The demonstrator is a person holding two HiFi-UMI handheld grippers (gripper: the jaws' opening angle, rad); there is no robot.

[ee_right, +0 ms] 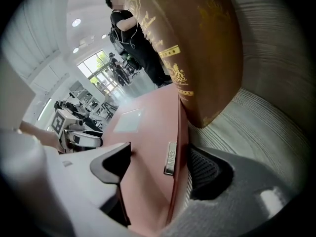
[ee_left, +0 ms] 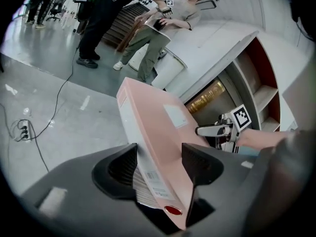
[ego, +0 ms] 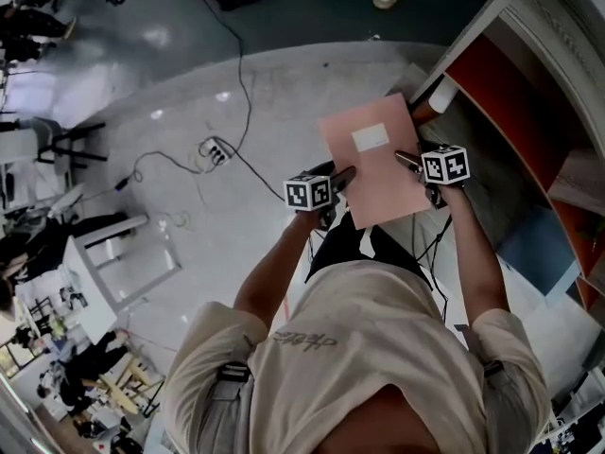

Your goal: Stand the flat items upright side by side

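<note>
Nearest the head camera were the person's beige shirt (ego: pixel 350 348) and two bare forearms reaching forward. Between them a pink binder (ego: pixel 378 164) was held off the floor, its broad face with a white label turned up and its far corner close to the shelf opening.

The left gripper (ego: pixel 342 180) was clenched on the binder's left edge. In its own view, the left gripper (ee_left: pixel 159 164) had one pad against the white spine strip and the other against the cover of the pink binder (ee_left: pixel 153 132), and a red round spot showed at the near end of the spine.

The right gripper (ego: pixel 408 161) was at the opposite edge. In its own view, the right gripper (ee_right: pixel 160 164) was released, its jaws standing wide on either side of the pink binder (ee_right: pixel 148 147), with a small metal clasp on the edge between them. No pad could be seen pressing.

Just beyond the binder's far end stood a brown book (ee_right: pixel 197 48) with gold print, on a grey ribbed surface (ee_right: pixel 266 122). It sat inside the white shelf (ego: pixel 525 26), whose inner walls were red.

Further out to the left, a power strip (ego: pixel 216 149) and its cable lay on the pale floor, with a white table (ego: pixel 113 263) nearby. At the far end of the room, the left gripper view showed a standing person in black (ee_left: pixel 98 19) and a seated person (ee_left: pixel 168 23).
</note>
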